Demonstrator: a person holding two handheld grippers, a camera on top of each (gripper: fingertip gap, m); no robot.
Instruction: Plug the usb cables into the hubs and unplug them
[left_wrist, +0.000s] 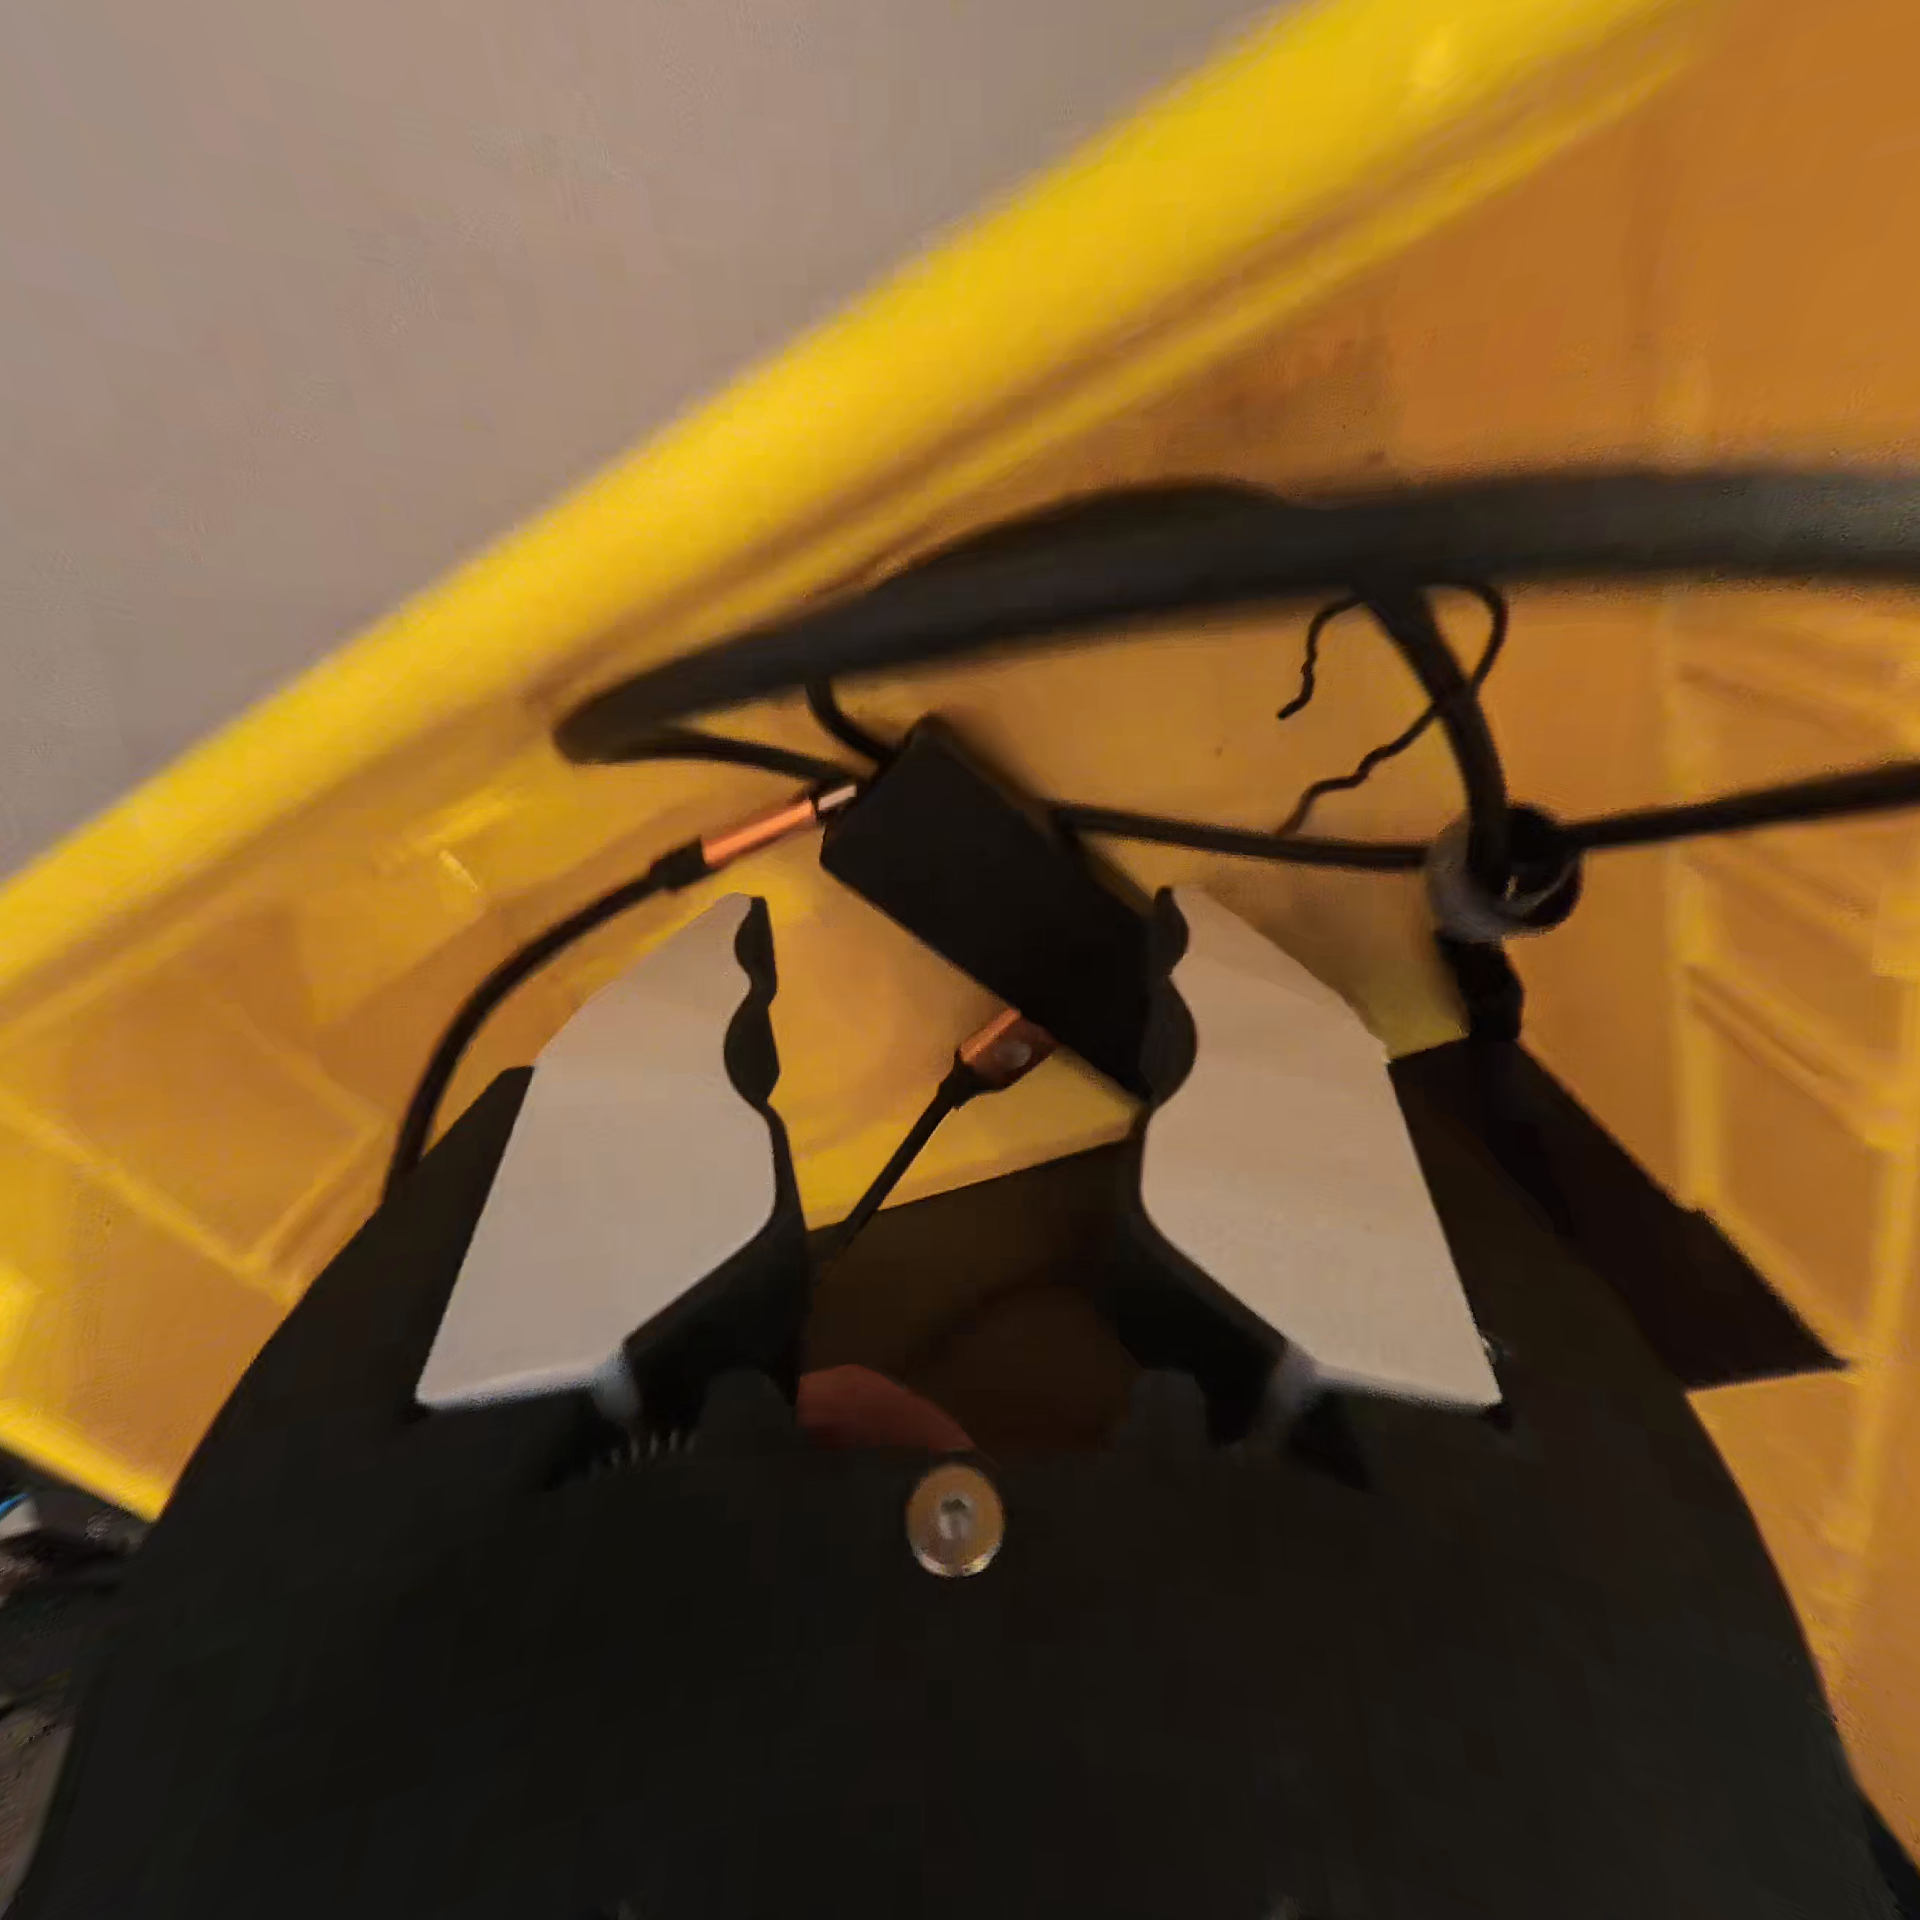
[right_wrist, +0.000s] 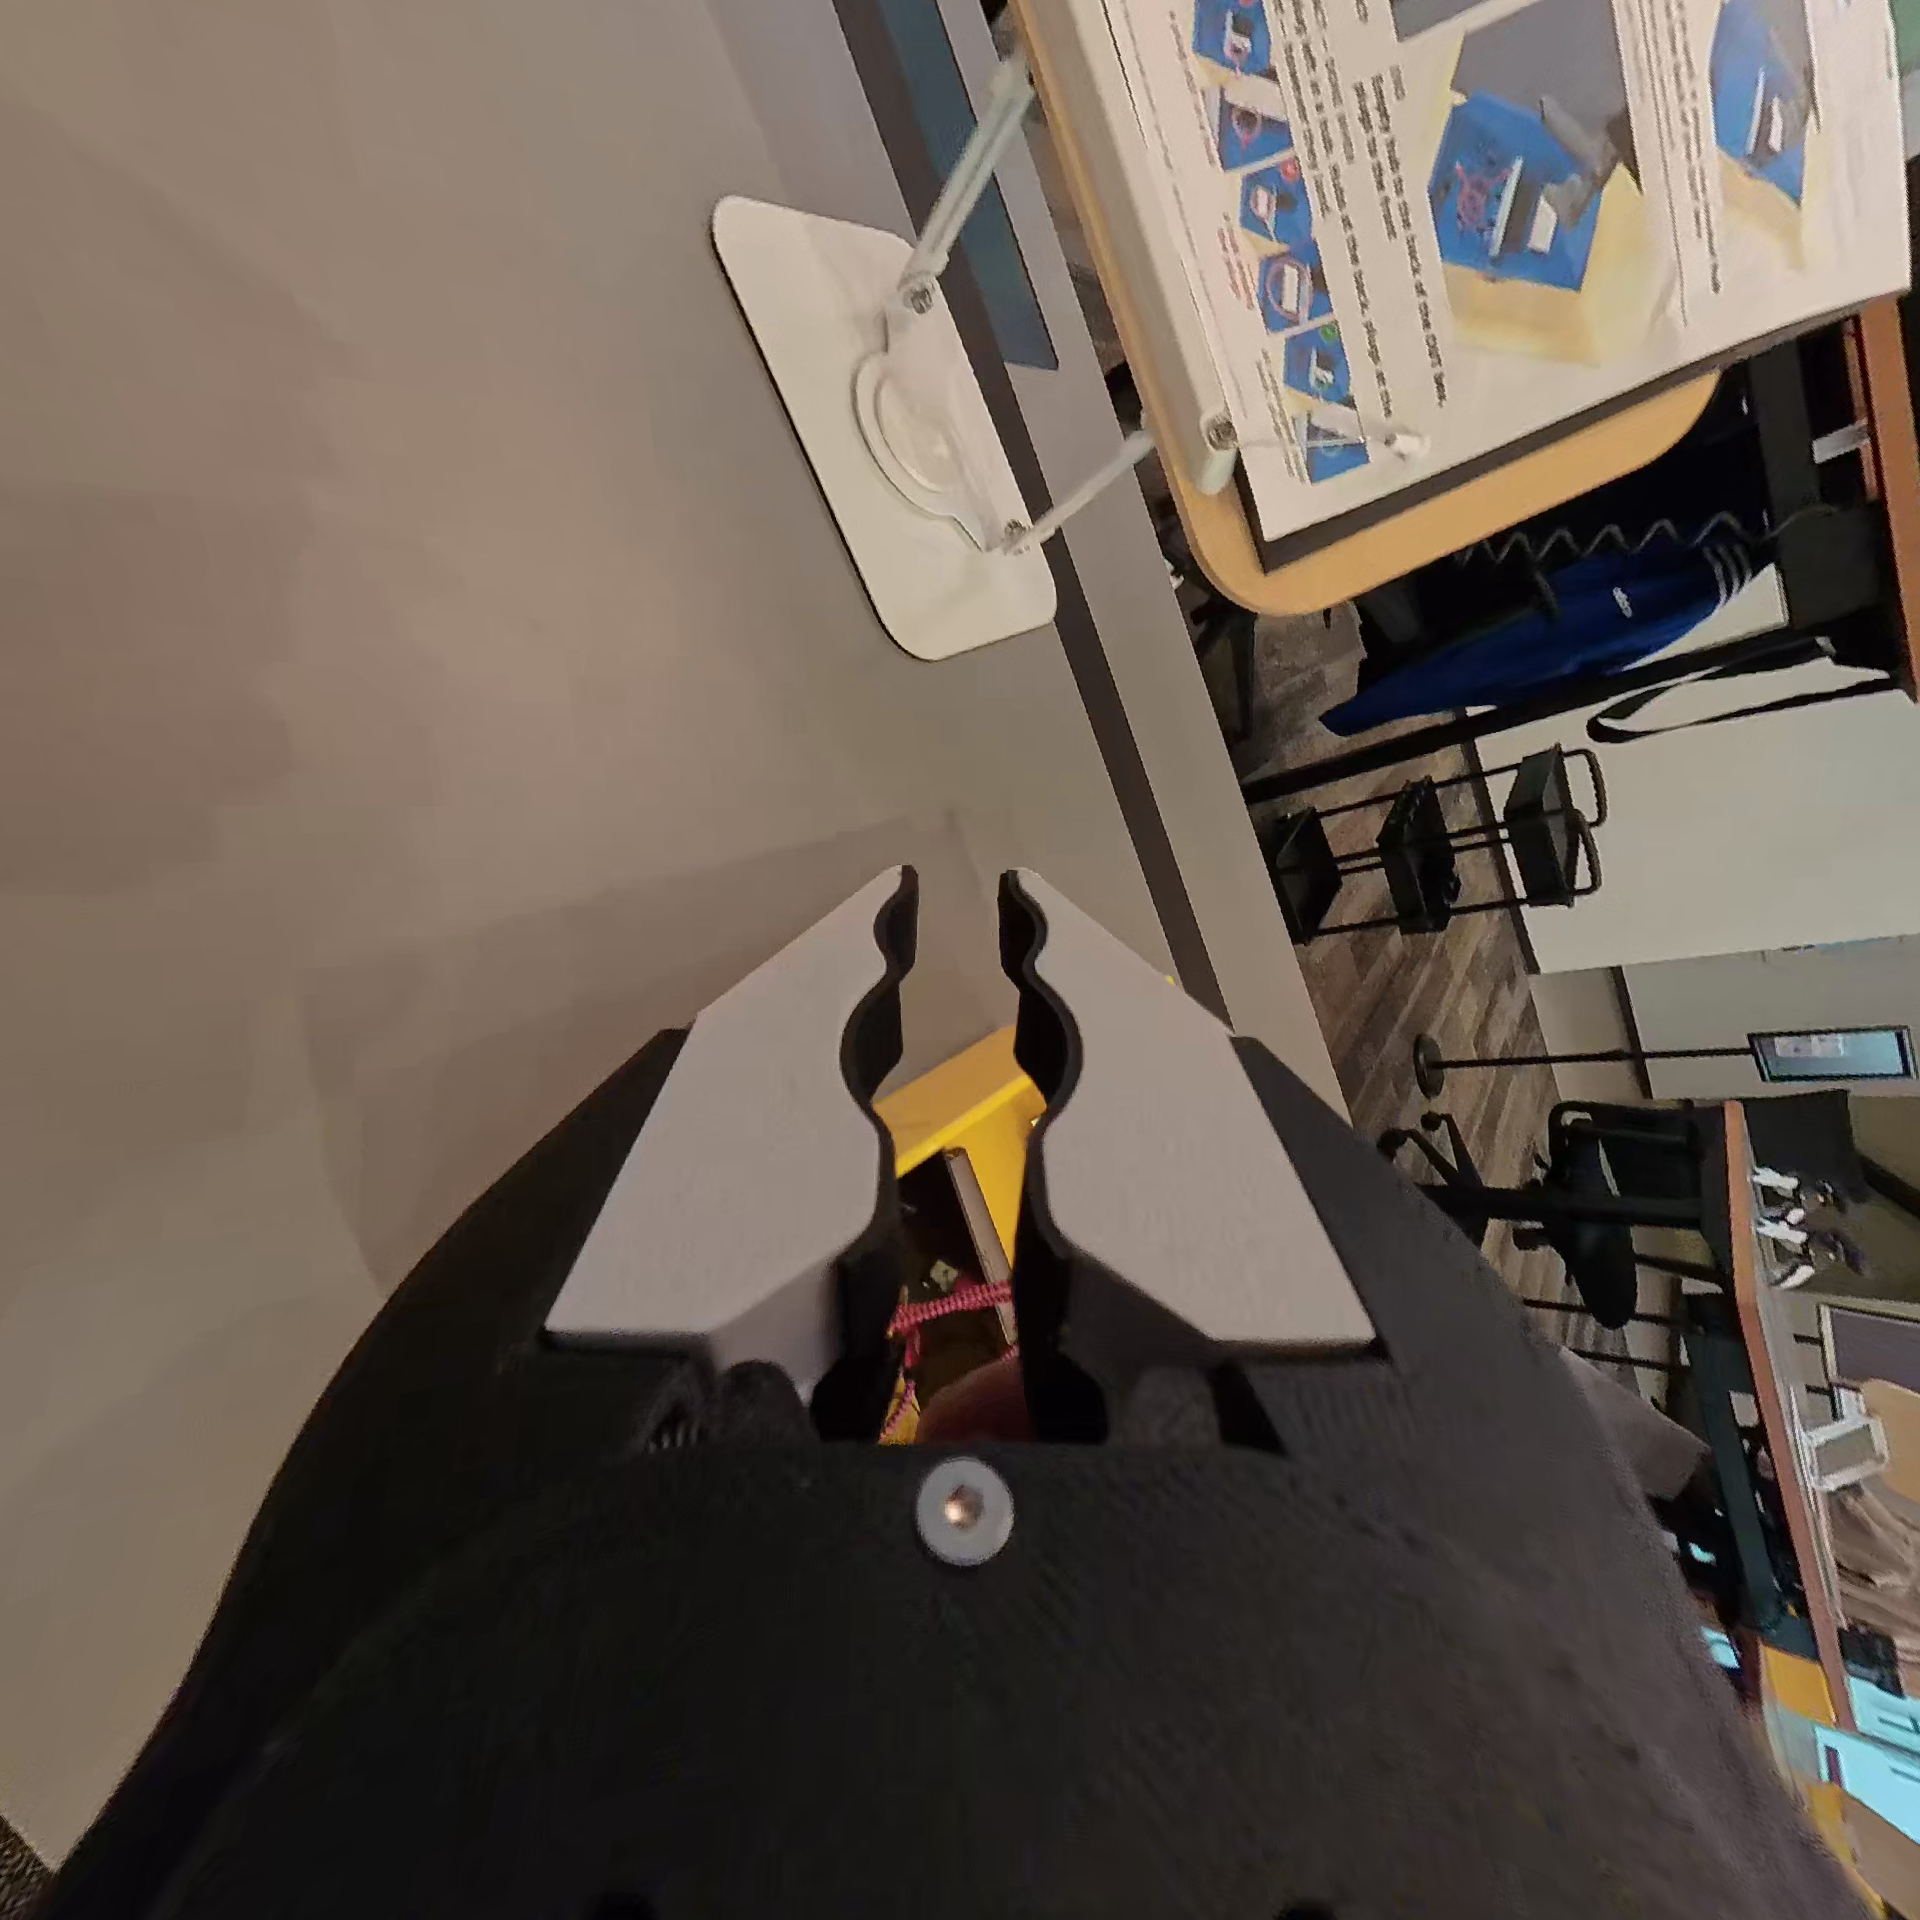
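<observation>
In the left wrist view a black USB hub (left_wrist: 987, 914) lies slantwise inside a yellow bin (left_wrist: 727, 499). A copper-coloured USB plug (left_wrist: 769, 826) sits at its upper end. A second copper plug (left_wrist: 1003, 1044) lies by its lower edge; whether it is inserted I cannot tell. My left gripper (left_wrist: 961, 920) is open around the hub, whose lower end is against the right finger (left_wrist: 1247, 1039). My right gripper (right_wrist: 956, 883) is empty above a grey table (right_wrist: 416, 623), its jaws a narrow gap apart. A pink braided cable (right_wrist: 945, 1299) and the yellow bin's corner (right_wrist: 956, 1091) show through the gap.
Thick and thin black cables (left_wrist: 1247, 540) loop across the bin, with a tied bundle (left_wrist: 1496, 883) at the right. A white stand base (right_wrist: 883, 416) holds an instruction sheet (right_wrist: 1507, 208) near the table's edge. Beyond the edge are chairs and floor. Left tips to right tips: about 60 centimetres.
</observation>
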